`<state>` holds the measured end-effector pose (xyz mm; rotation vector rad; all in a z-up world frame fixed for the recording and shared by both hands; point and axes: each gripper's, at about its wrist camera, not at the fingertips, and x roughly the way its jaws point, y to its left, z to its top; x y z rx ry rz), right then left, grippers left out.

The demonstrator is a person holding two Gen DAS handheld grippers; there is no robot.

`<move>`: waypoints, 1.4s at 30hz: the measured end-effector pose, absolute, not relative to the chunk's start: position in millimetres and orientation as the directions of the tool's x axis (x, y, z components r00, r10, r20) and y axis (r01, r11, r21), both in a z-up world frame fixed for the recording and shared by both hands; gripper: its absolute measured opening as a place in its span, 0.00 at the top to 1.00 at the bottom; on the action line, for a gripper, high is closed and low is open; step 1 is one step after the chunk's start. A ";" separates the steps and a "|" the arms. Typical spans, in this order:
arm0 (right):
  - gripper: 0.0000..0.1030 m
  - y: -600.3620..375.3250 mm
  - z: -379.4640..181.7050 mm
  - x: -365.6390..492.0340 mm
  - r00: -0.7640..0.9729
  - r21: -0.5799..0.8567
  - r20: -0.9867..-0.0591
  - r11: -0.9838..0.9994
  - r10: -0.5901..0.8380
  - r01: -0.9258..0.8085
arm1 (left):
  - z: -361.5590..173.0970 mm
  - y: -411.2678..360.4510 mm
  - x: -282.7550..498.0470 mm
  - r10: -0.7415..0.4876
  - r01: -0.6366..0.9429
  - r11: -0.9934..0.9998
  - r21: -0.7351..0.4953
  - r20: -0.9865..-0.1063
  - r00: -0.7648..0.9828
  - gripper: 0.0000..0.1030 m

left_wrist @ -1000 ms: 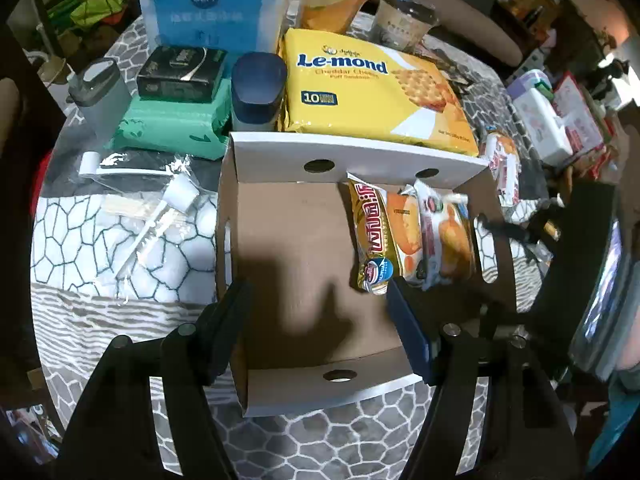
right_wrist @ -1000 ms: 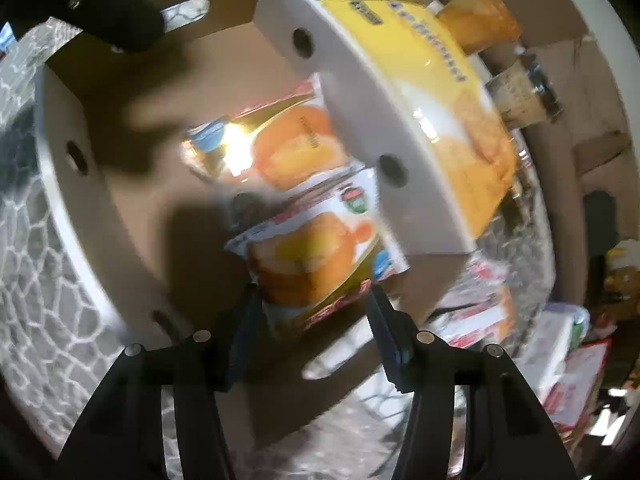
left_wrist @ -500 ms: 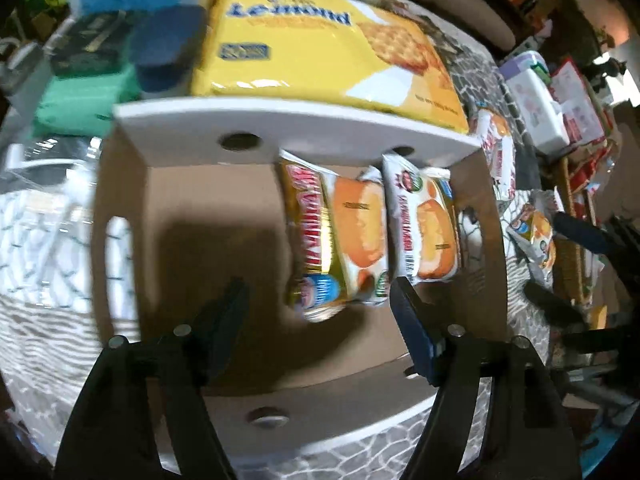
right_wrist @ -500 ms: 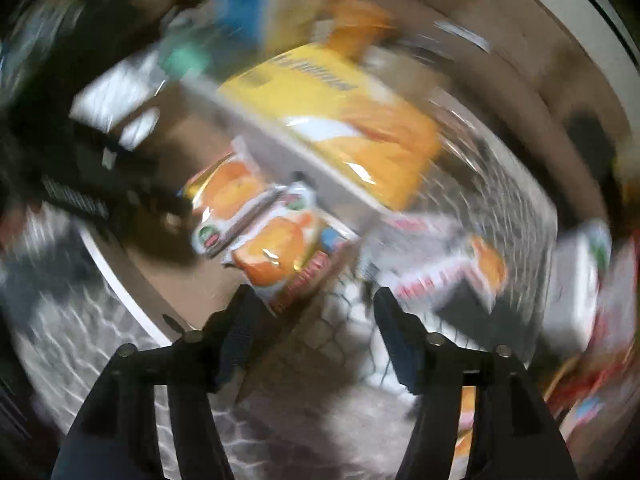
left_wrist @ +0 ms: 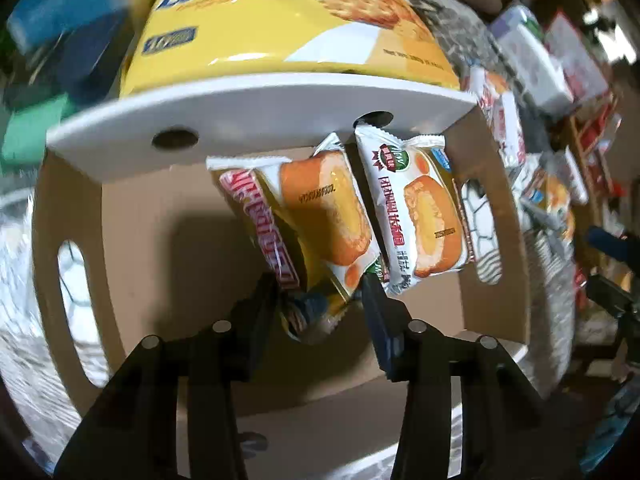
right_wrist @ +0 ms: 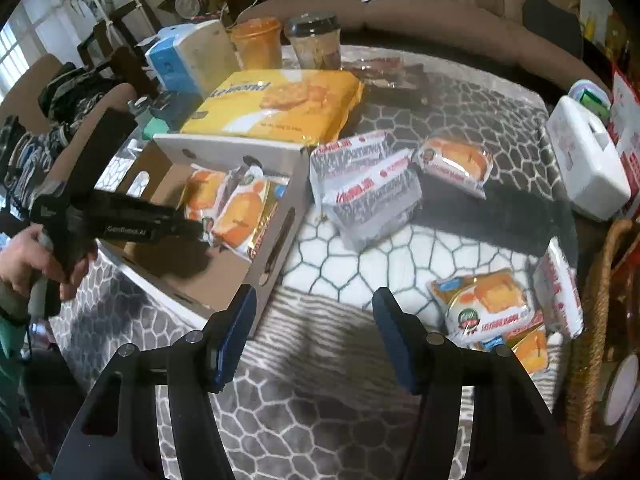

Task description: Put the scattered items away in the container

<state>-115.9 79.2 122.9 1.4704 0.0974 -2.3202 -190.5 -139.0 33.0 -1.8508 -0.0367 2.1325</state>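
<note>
Tabletop cardboard box (left_wrist: 280, 104): two glossy orange snack packs (left_wrist: 416, 216).

yellow cracker pack (right_wrist: 276, 104) | orange-lidded cup (right_wrist: 256, 42) | dark-lidded cup (right_wrist: 316, 40) | white box (right_wrist: 588, 160)

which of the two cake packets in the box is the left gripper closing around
The left gripper brackets the left cake packet, which shows red lettering along its side. The right cake packet, white with a round green logo, lies just outside the right finger.
</note>
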 end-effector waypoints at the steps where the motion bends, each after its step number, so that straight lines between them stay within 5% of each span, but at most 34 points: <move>1: 0.40 81.0 122.4 -113.9 -0.372 0.155 -0.881 -0.920 -0.293 0.359 | 34.4 -137.0 -191.1 0.243 -0.227 -0.950 -0.213 -0.963 -0.113 0.58; 17: 0.40 149.9 131.8 -105.4 -0.438 0.197 -0.857 -0.958 -0.272 0.210 | 55.2 -133.6 -204.1 0.220 -0.213 -0.961 -0.179 -0.957 -0.187 0.50; 22: 0.39 206.1 141.0 -104.7 -0.476 0.234 -0.846 -0.969 -0.242 0.077 | 95.7 -113.9 -179.2 0.209 -0.258 -0.957 -0.133 -0.931 -0.298 0.29; 29: 0.38 257.2 122.9 -94.1 -0.453 0.286 -0.863 -0.955 -0.221 -0.080 | 120.9 -29.3 -164.4 0.264 -0.389 -0.913 -0.122 -0.904 -0.335 0.29; 36: 0.36 285.5 102.8 -77.2 -0.494 0.440 -0.814 -0.879 -0.304 -0.184 | 96.3 38.5 -187.9 0.139 -0.426 -0.904 0.029 -0.923 -0.359 0.29; 42: 0.31 288.6 90.6 -76.5 -0.500 0.409 -0.831 -0.878 -0.245 -0.249 | 72.1 68.2 -200.8 0.022 -0.430 -0.890 0.155 -0.925 -0.379 0.29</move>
